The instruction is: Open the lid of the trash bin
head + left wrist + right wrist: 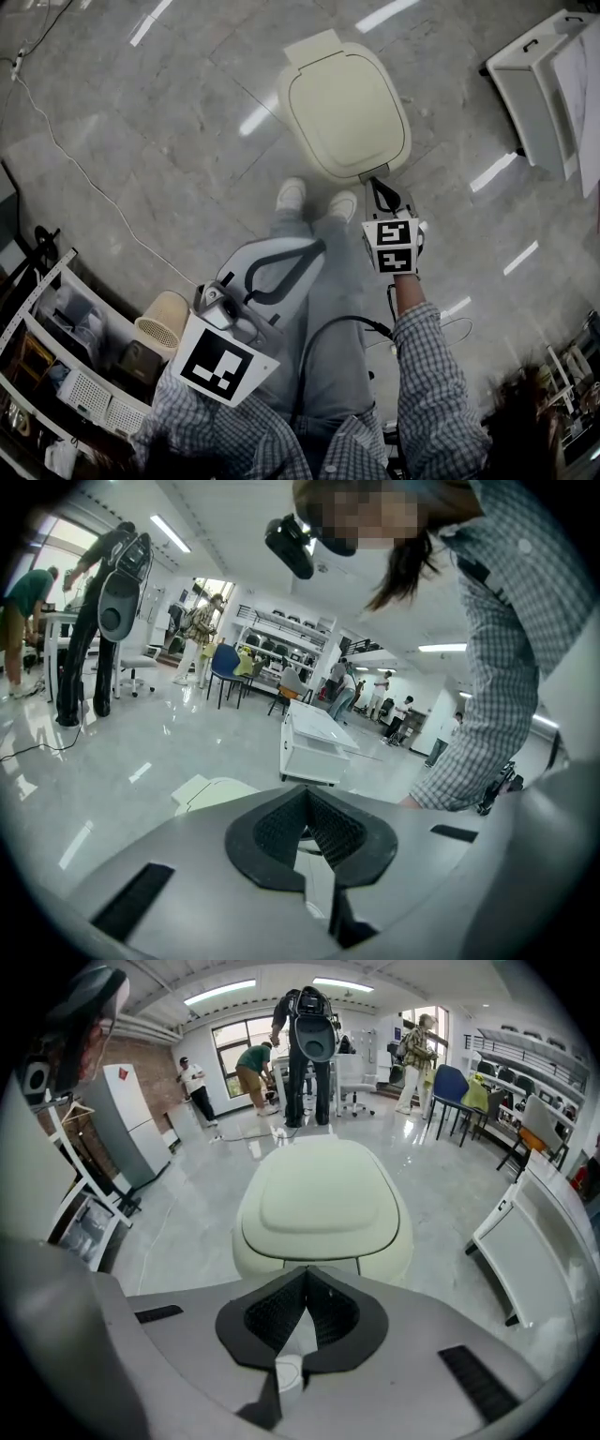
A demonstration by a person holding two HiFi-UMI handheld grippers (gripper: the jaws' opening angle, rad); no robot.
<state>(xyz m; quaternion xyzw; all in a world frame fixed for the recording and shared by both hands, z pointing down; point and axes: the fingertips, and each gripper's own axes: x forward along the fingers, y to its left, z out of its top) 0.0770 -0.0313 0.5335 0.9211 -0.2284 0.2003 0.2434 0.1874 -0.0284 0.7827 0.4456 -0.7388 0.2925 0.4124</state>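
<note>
Lid (pixel 345 111) closed, front edge beside right gripper (pixel 379 190)

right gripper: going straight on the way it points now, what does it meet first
Most likely the near front edge of the trash bin's closed lid. The right gripper, jaws together, aims straight at it; the gap looks small, but depth is unclear.

Cream trash bin (pixel 344 108), lid (pixel 320 1195) closed.
</note>
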